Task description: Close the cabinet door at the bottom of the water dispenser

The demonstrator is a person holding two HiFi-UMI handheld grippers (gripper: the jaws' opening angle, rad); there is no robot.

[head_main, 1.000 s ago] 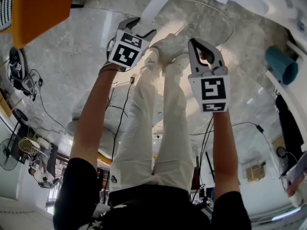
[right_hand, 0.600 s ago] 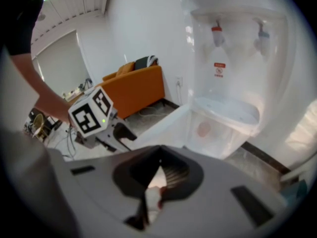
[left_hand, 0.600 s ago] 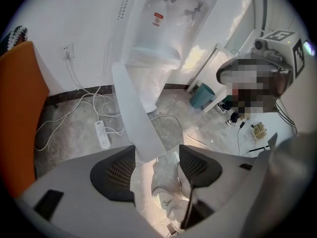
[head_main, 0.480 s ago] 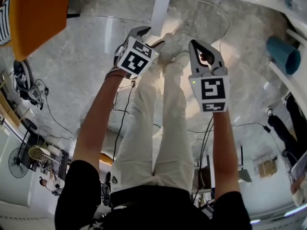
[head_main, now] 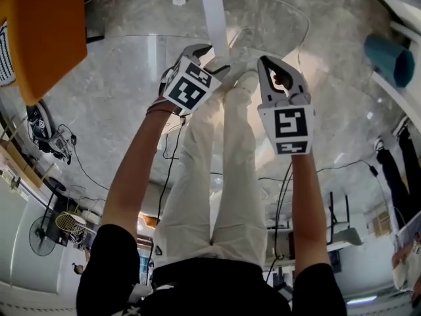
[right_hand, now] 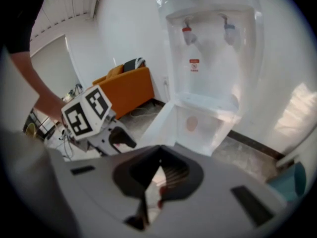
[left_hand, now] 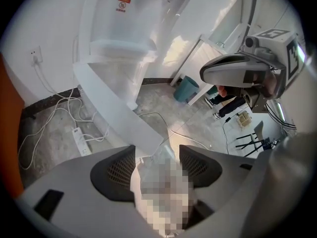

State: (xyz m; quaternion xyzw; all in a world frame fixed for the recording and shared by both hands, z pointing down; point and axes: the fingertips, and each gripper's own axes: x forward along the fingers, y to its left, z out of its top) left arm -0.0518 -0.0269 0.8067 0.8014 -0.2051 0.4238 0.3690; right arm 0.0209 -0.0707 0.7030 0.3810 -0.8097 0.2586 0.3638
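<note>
The white water dispenser (right_hand: 213, 58) stands against the wall with its bottom cabinet (right_hand: 200, 125) open. Its white door (right_hand: 161, 123) hangs out to the left; in the head view the door (head_main: 214, 12) is a narrow white strip reaching toward me. My left gripper (head_main: 209, 56) is open right at that strip's near end. In the left gripper view the door (left_hand: 114, 113) runs down to the gap of my left gripper (left_hand: 157, 157); whether they touch, I cannot tell. My right gripper (head_main: 265, 60) hangs beside it, shut on nothing, short of the cabinet.
An orange sofa (head_main: 46, 31) is to the left, also in the right gripper view as the sofa (right_hand: 129, 90). A power strip (left_hand: 79, 140) with white cables lies on the floor by the dispenser. A teal bin (head_main: 388, 58) stands right. My legs fill the middle.
My left gripper has moved right and forward, up to the door's near end. The door strip now shows further into the head view. My right gripper has hardly moved.
</note>
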